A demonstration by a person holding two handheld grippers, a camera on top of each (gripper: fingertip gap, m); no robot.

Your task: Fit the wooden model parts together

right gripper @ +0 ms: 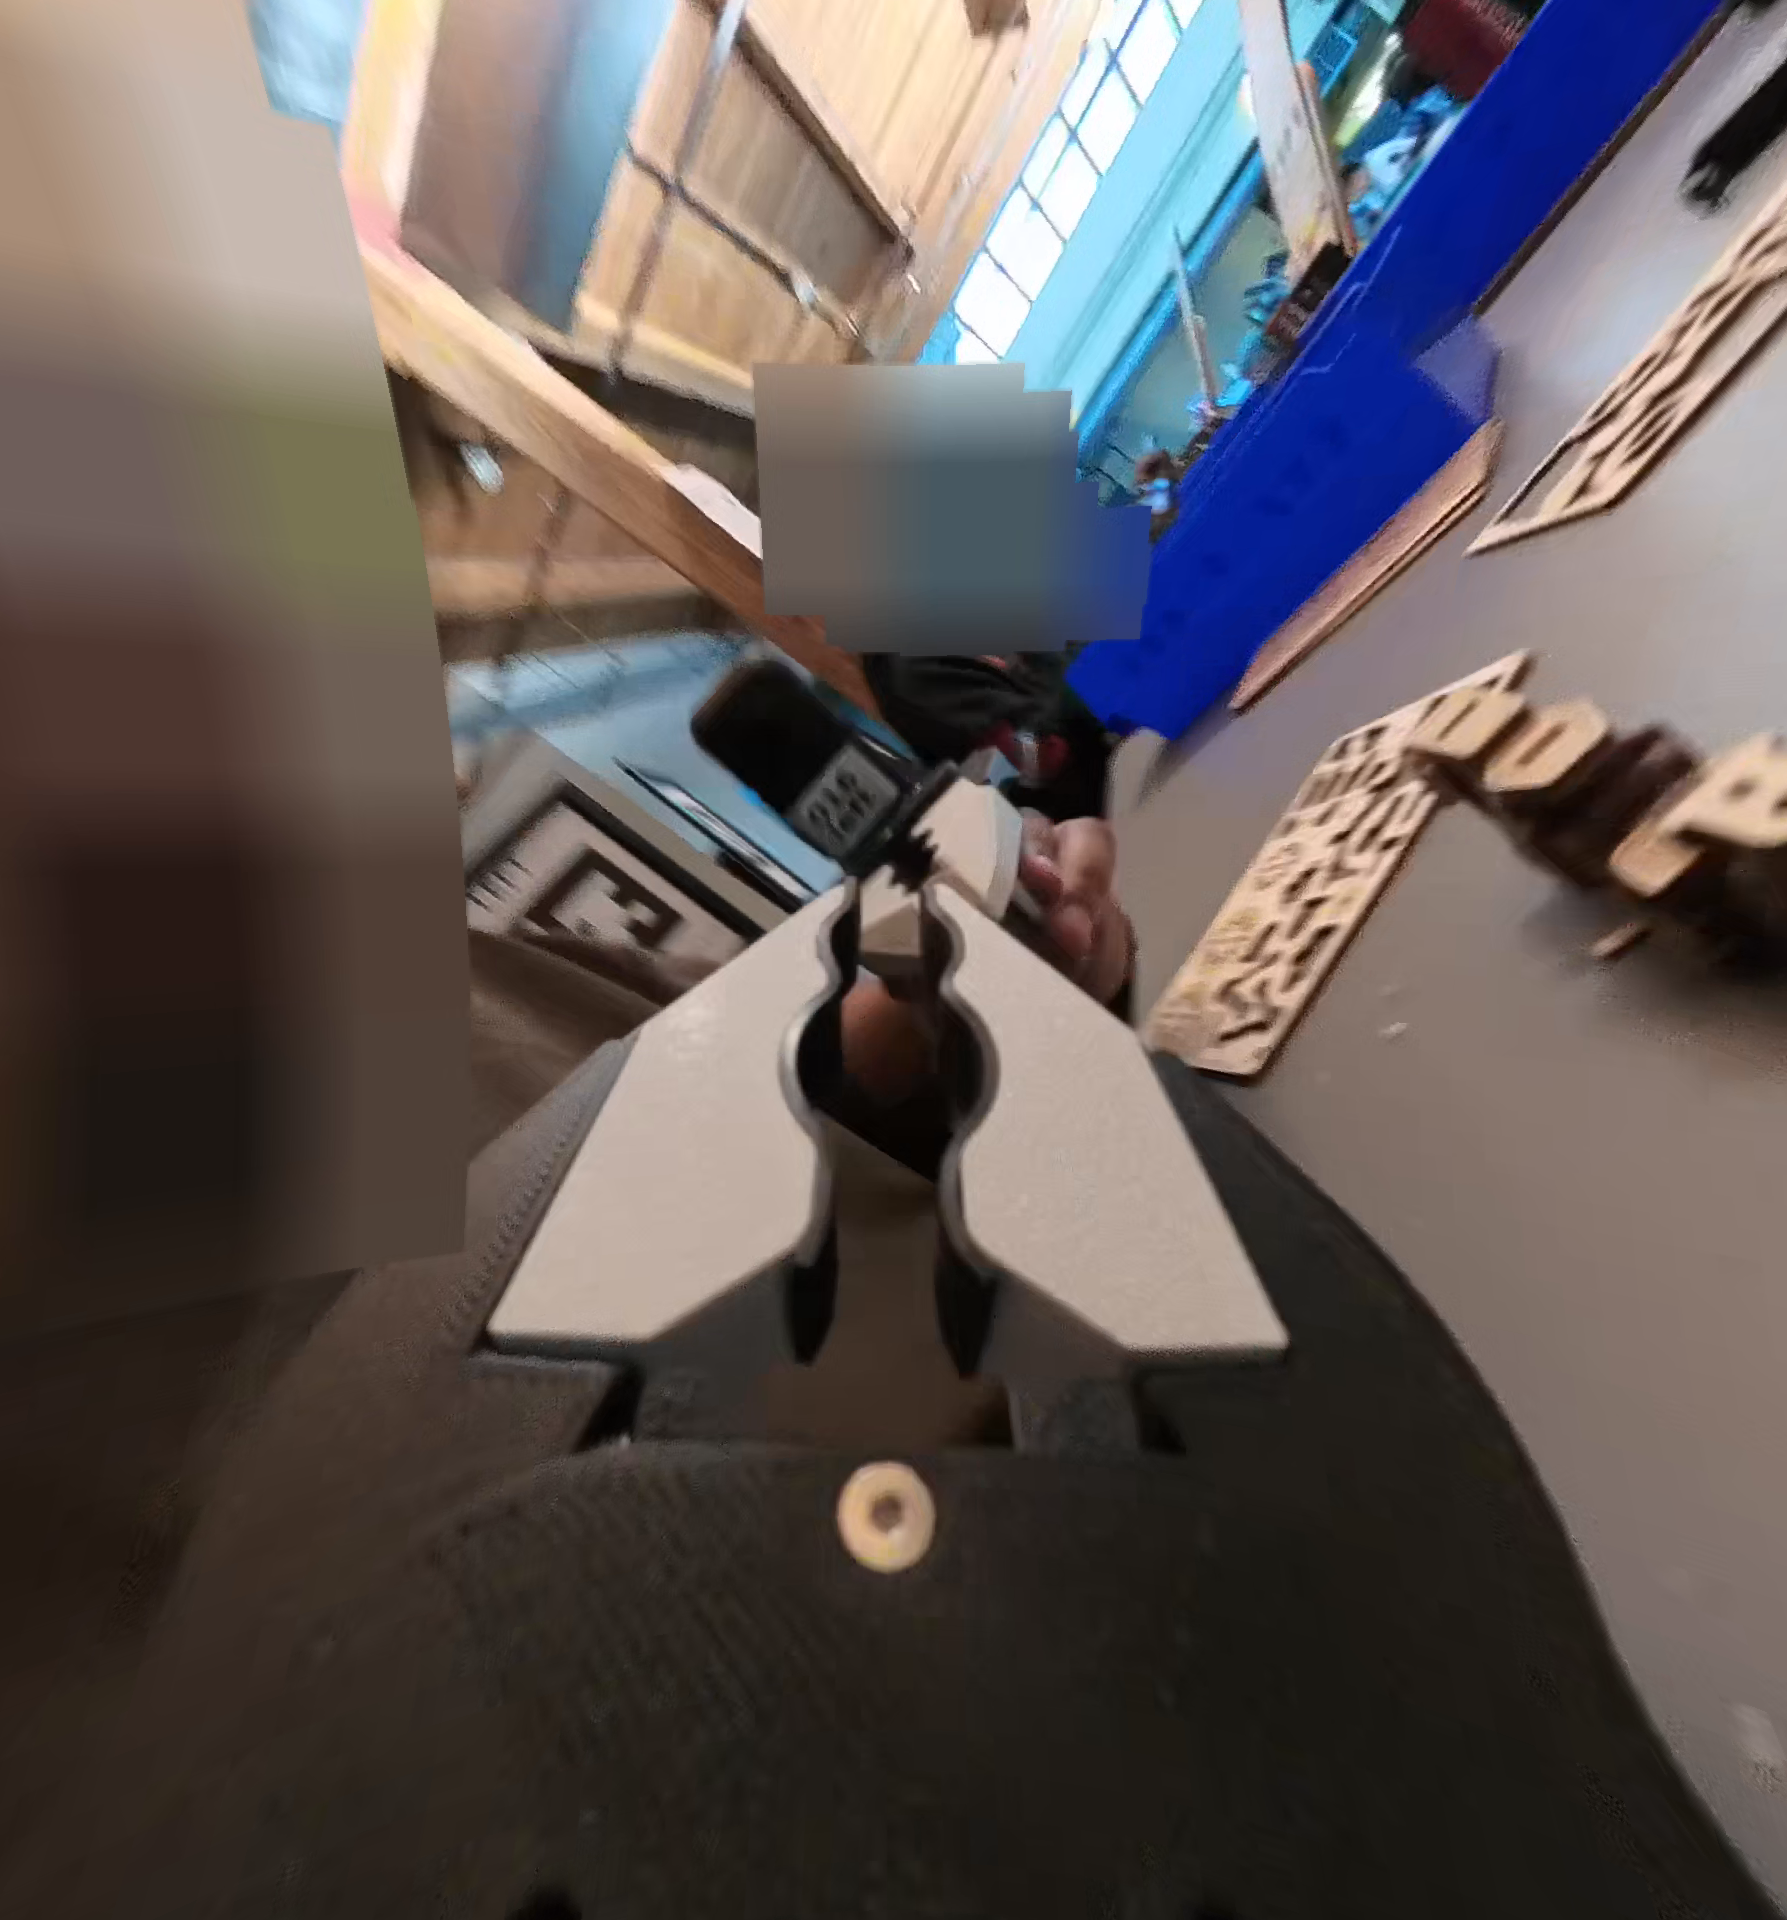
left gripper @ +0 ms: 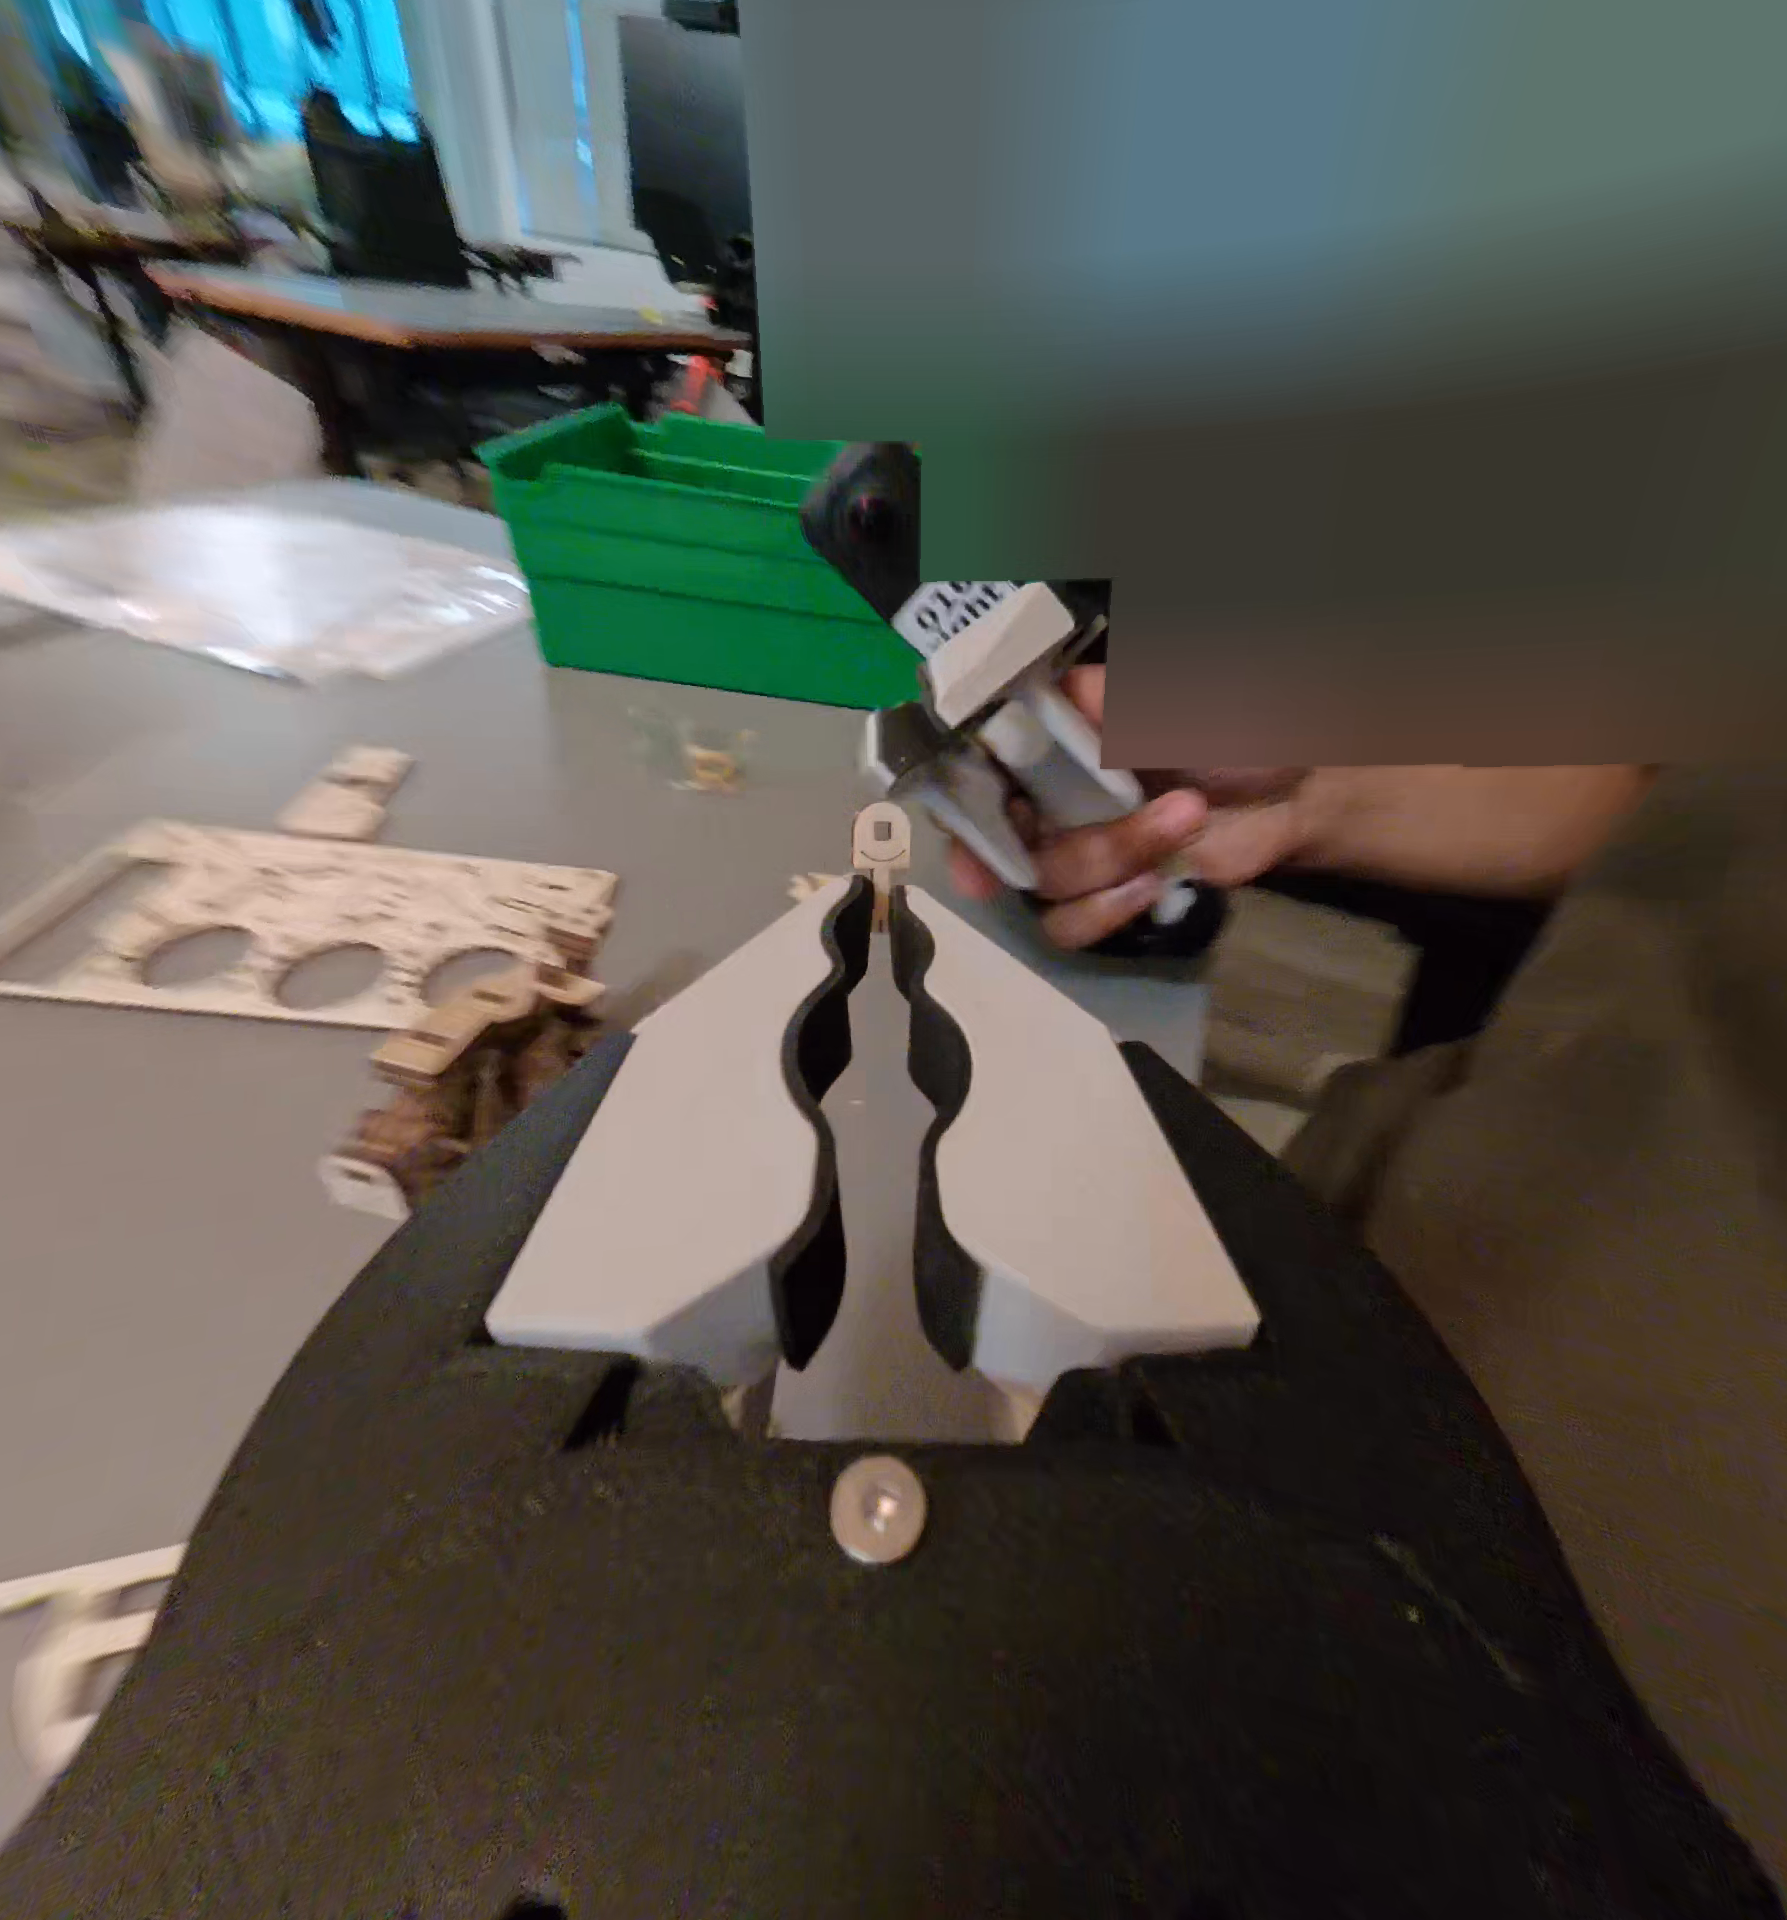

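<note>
My left gripper (left gripper: 877,906) is shut on the stem of a small flat wooden part (left gripper: 881,840) with a round head and a square hole, held above the grey table. My right gripper (left gripper: 904,753), held by a hand, is just behind and to the right of that part. In the right wrist view my right gripper (right gripper: 891,896) is nearly closed, and a small dark toothed piece (right gripper: 915,836) sticks out from its tips. The left gripper's grey finger (right gripper: 977,842) is right behind it. A partly built wooden model (left gripper: 453,1091) lies at the left.
Punched wooden sheets (left gripper: 276,935) lie flat on the grey table (left gripper: 141,1195). A green bin (left gripper: 681,561) and a clear plastic bag (left gripper: 224,582) sit behind. The right wrist view shows a blue bin (right gripper: 1284,499), a wooden sheet (right gripper: 1273,935) and the wooden model (right gripper: 1637,821). The grippers are tip to tip, or close to it.
</note>
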